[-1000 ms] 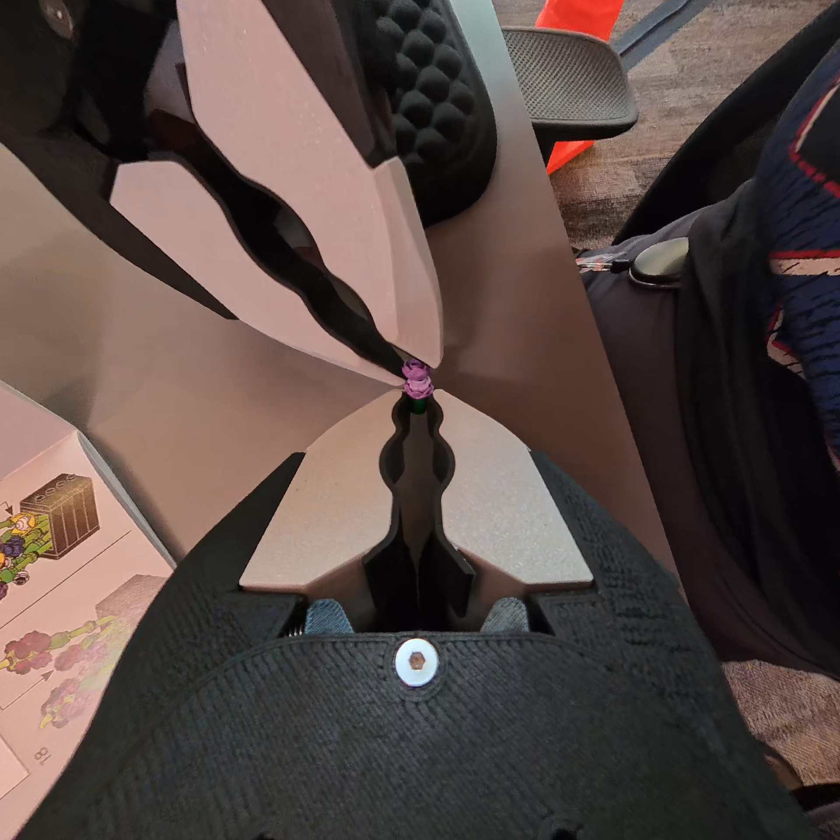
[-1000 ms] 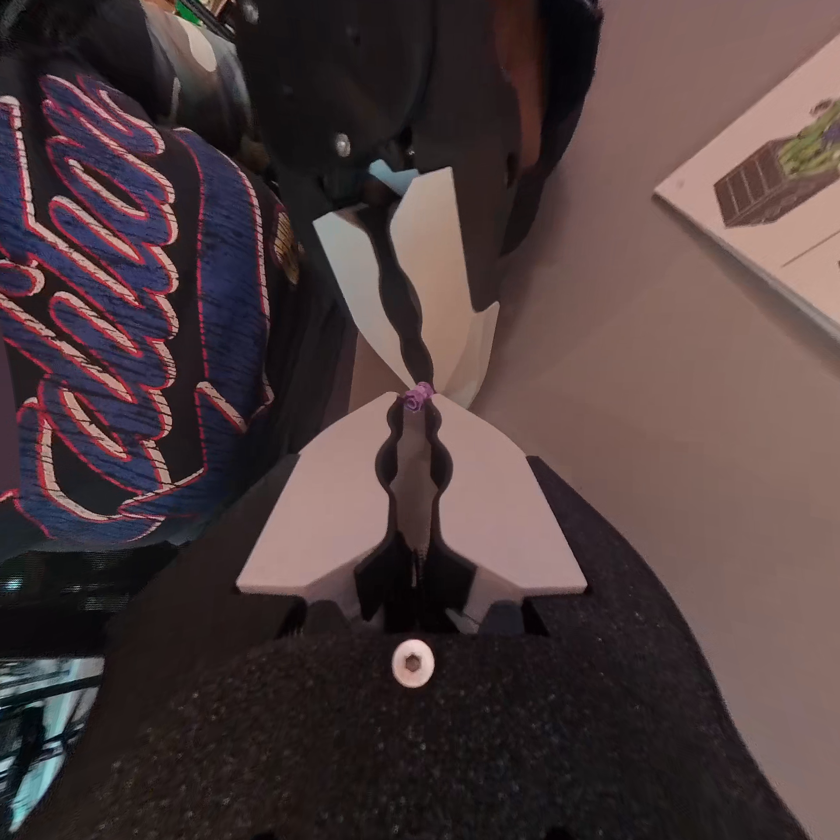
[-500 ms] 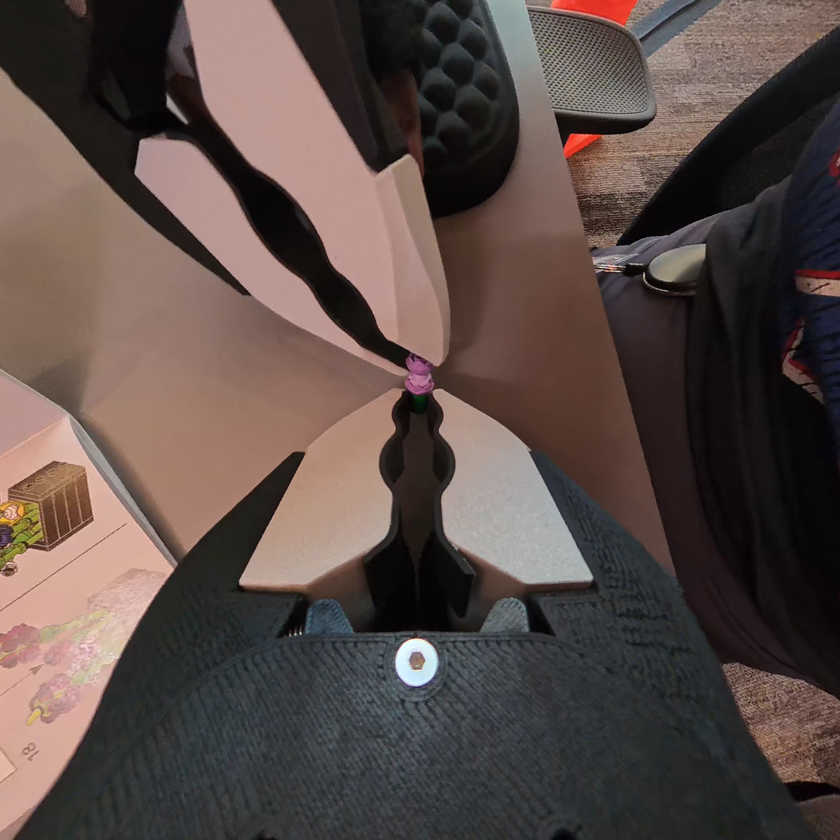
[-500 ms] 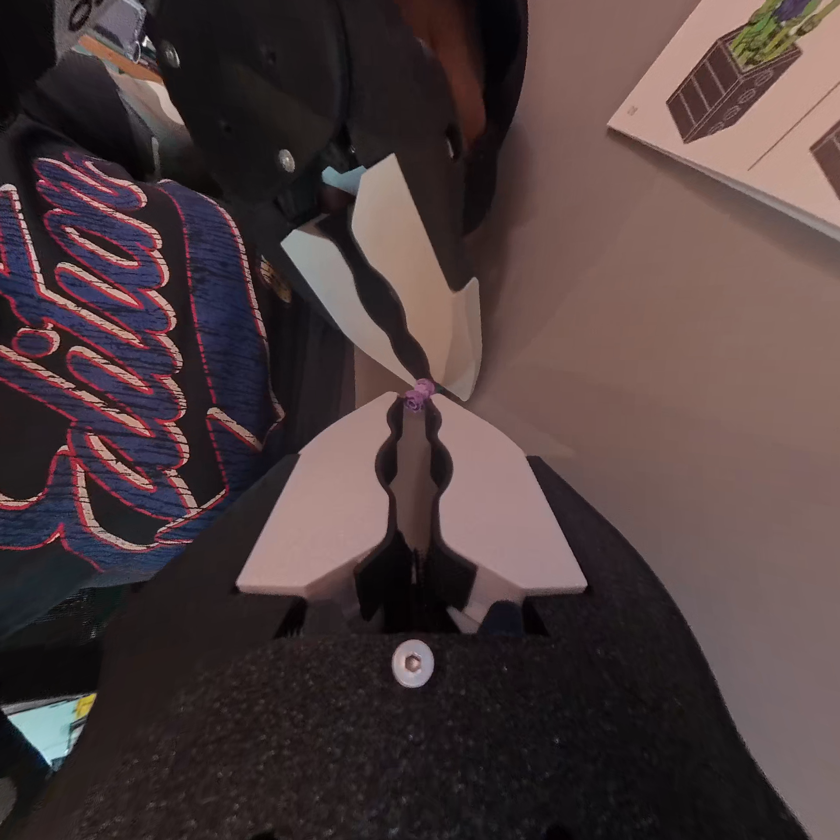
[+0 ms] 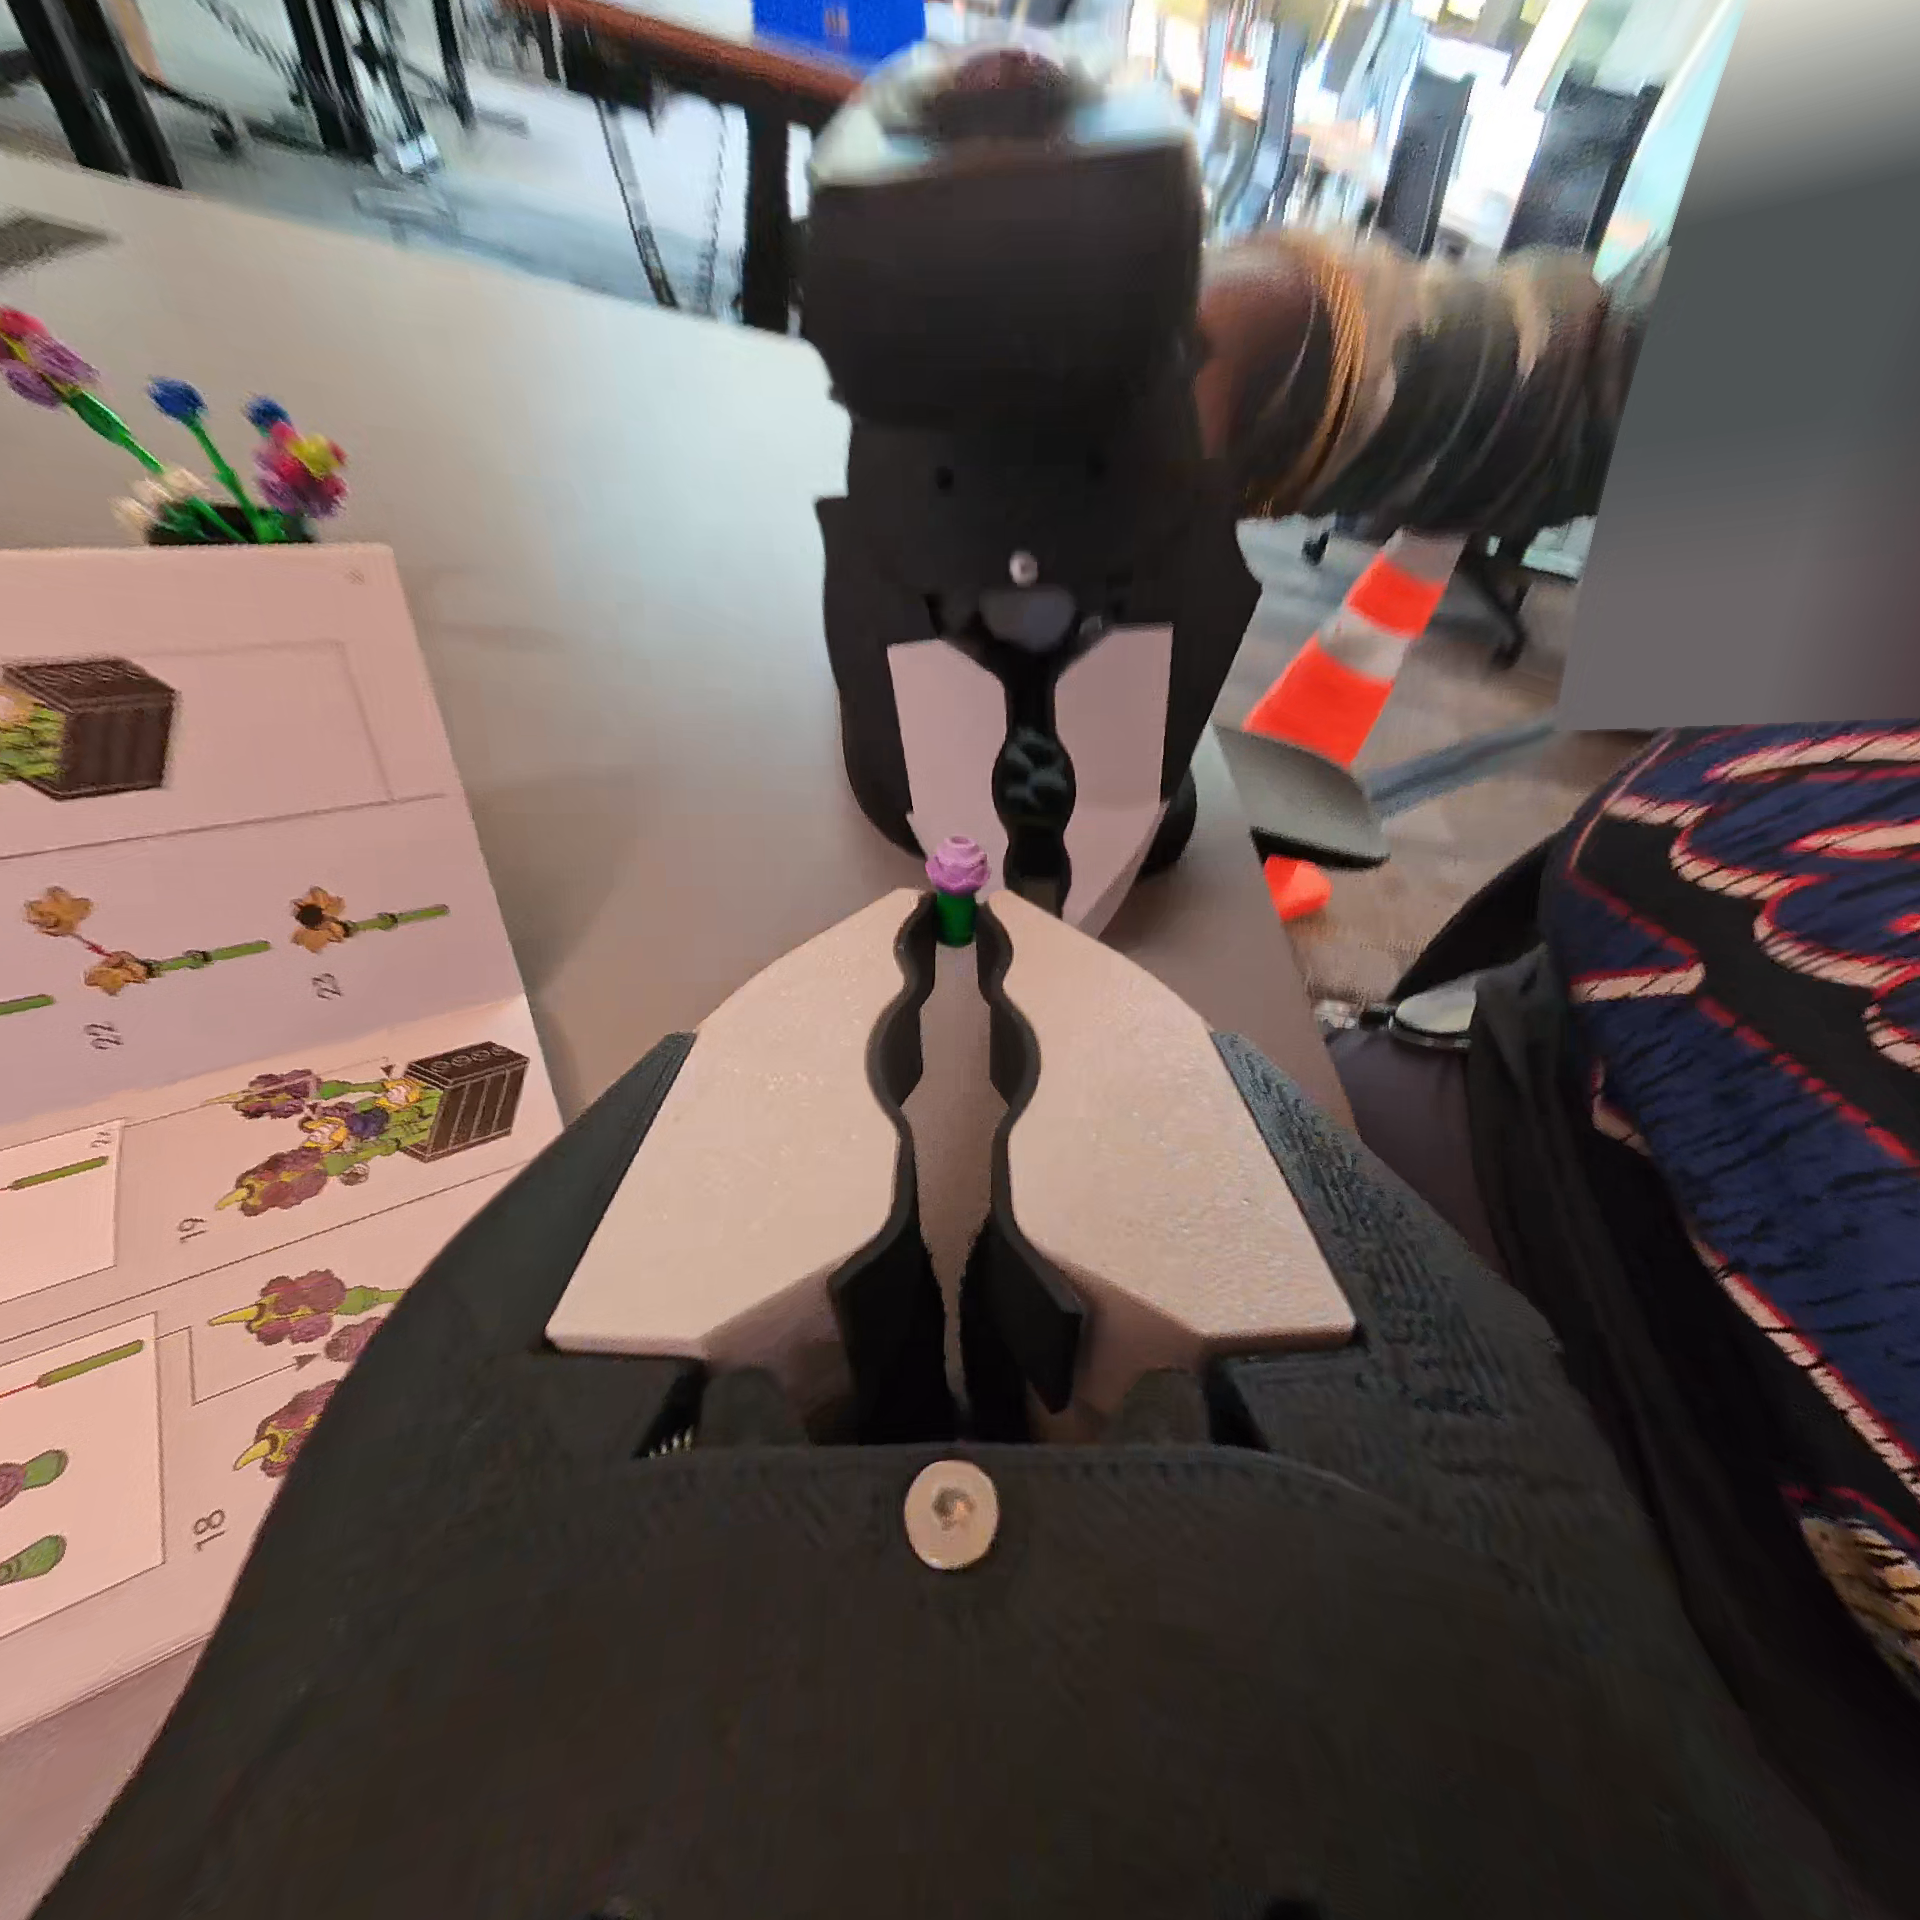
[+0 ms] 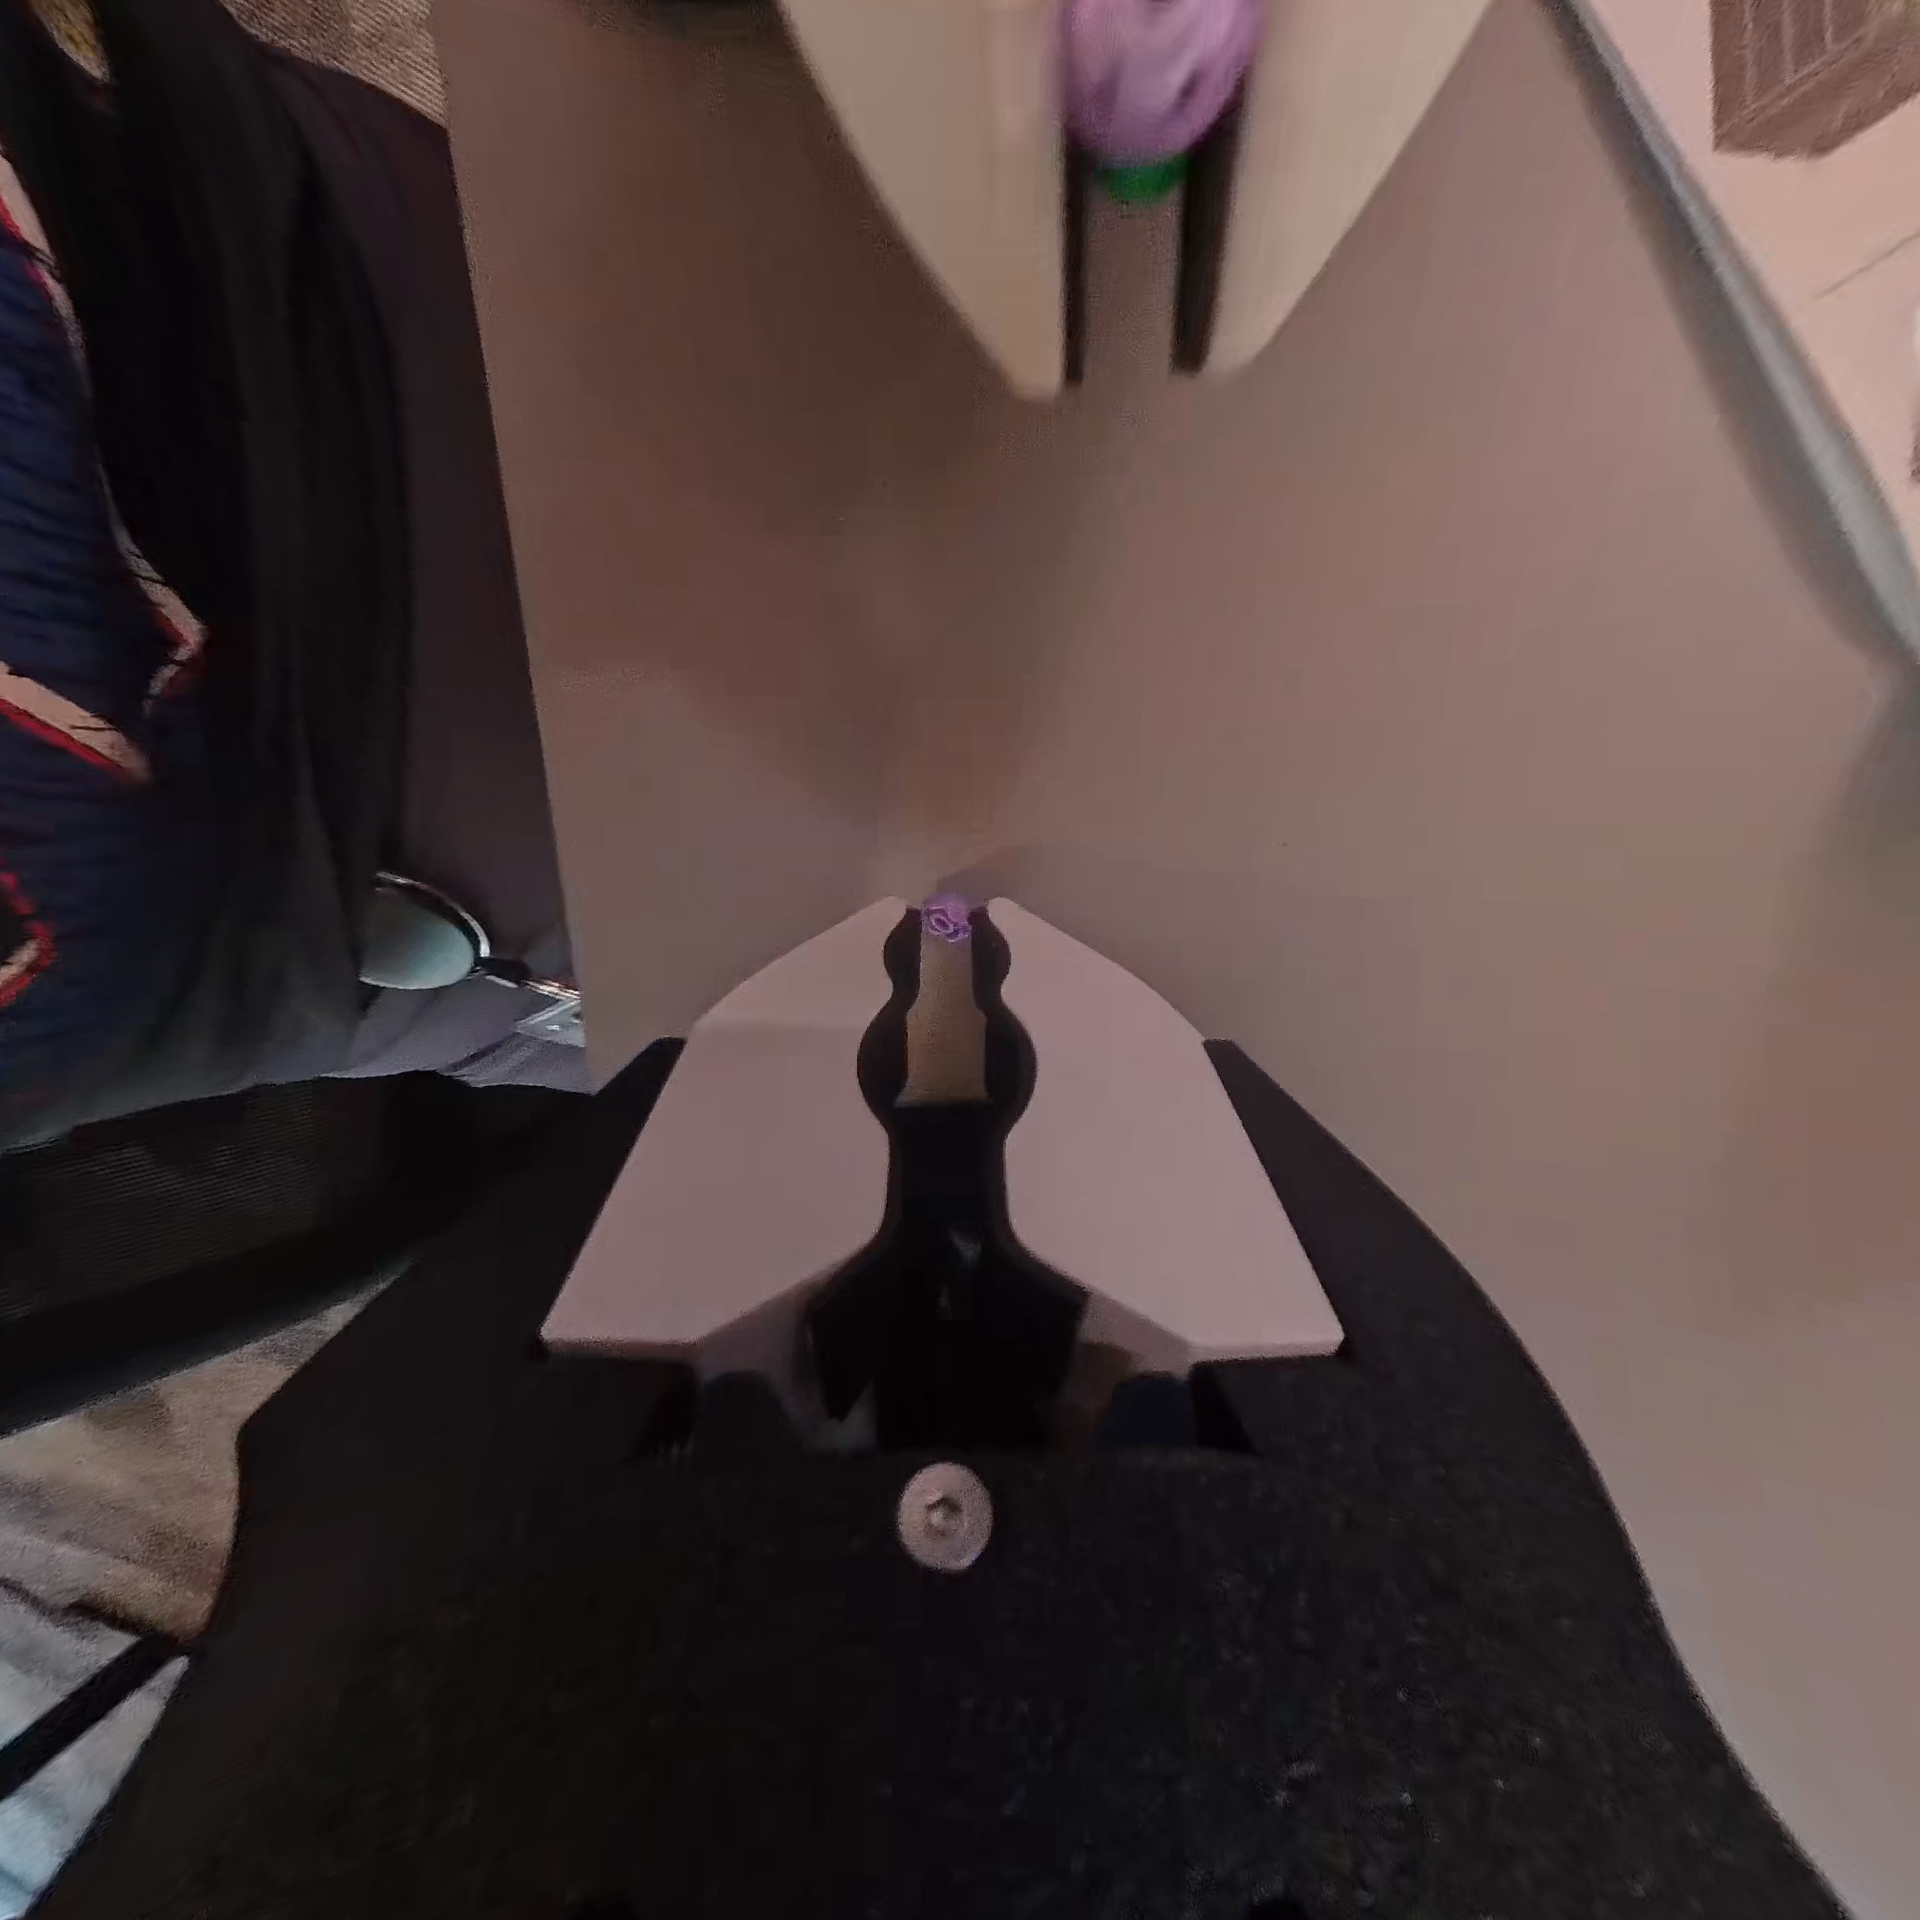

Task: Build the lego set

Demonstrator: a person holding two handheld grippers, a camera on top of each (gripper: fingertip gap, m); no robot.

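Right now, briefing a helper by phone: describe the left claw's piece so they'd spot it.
Over the grey table, right of the booklet, the left claw pinches it. A green stem topped by a purple bud; the right claw holds a lone bud.

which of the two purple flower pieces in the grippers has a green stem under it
The one in the left gripper: its purple flower piece sits on a short green stem. The right gripper pinches a bare purple flower piece, no green showing.

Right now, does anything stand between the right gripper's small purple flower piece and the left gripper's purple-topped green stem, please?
Nothing visible; only open space lies between the small purple flower piece and the purple-topped green stem.
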